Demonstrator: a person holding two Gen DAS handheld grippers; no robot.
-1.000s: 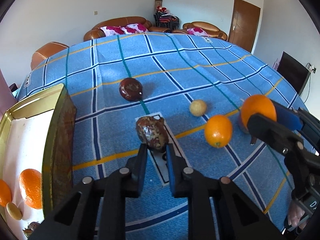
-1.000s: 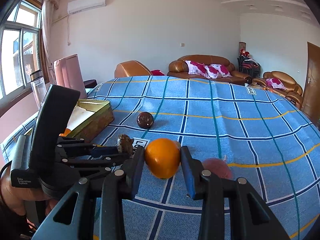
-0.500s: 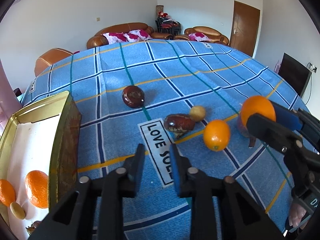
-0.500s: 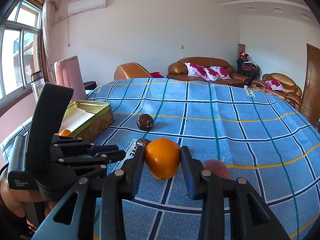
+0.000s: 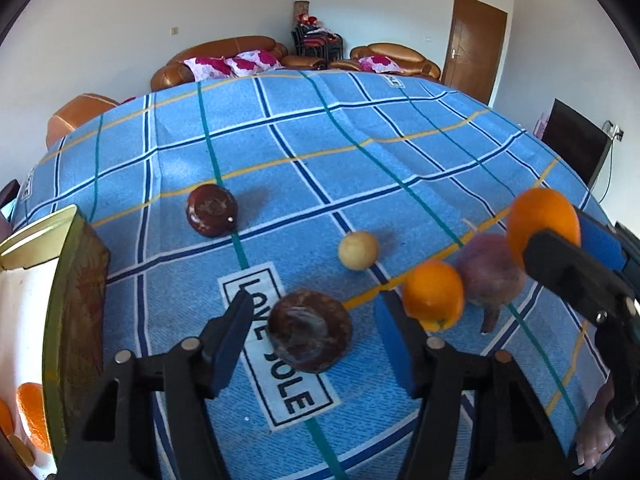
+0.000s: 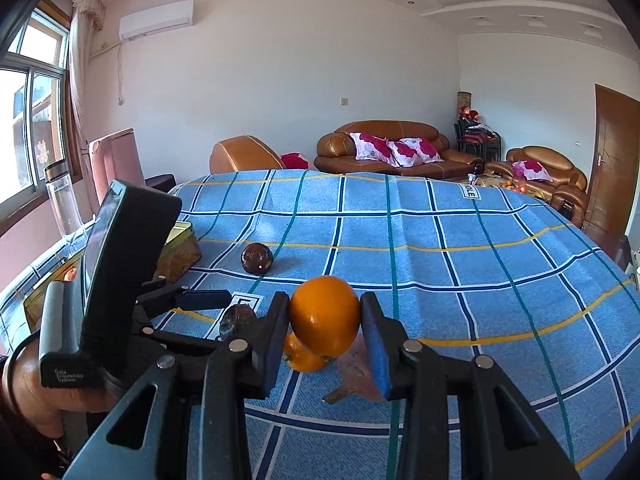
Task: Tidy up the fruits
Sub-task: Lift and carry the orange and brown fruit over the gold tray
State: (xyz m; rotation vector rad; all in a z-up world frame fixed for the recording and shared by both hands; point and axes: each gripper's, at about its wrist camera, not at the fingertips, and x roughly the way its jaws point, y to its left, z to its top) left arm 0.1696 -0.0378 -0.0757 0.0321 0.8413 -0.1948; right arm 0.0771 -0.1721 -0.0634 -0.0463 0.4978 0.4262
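Observation:
My left gripper (image 5: 314, 342) is over the blue checked cloth with its jaws opening. A mottled dark brown fruit (image 5: 310, 336) lies between the blue pads, with a gap on each side. To the right, my right gripper (image 6: 324, 320) is shut on an orange (image 6: 324, 314) held above the cloth, and this held orange (image 5: 544, 228) also shows in the left wrist view. Loose on the cloth lie a dark red round fruit (image 5: 212, 210), a small yellow fruit (image 5: 358, 250), a second orange (image 5: 434, 296) and a purplish fruit (image 5: 490, 272).
A gold tin box (image 5: 76, 308) stands open at the left edge with oranges (image 5: 32, 416) inside. A person's hand (image 6: 36, 384) holds the left gripper's handle. A clear bottle (image 6: 60, 196) stands by the window. Sofas line the far wall beyond the table.
The brown fruit rolled away from my shut left gripper's tips. The left jaws then spread and moved forward around it. The right gripper kept still with its orange.

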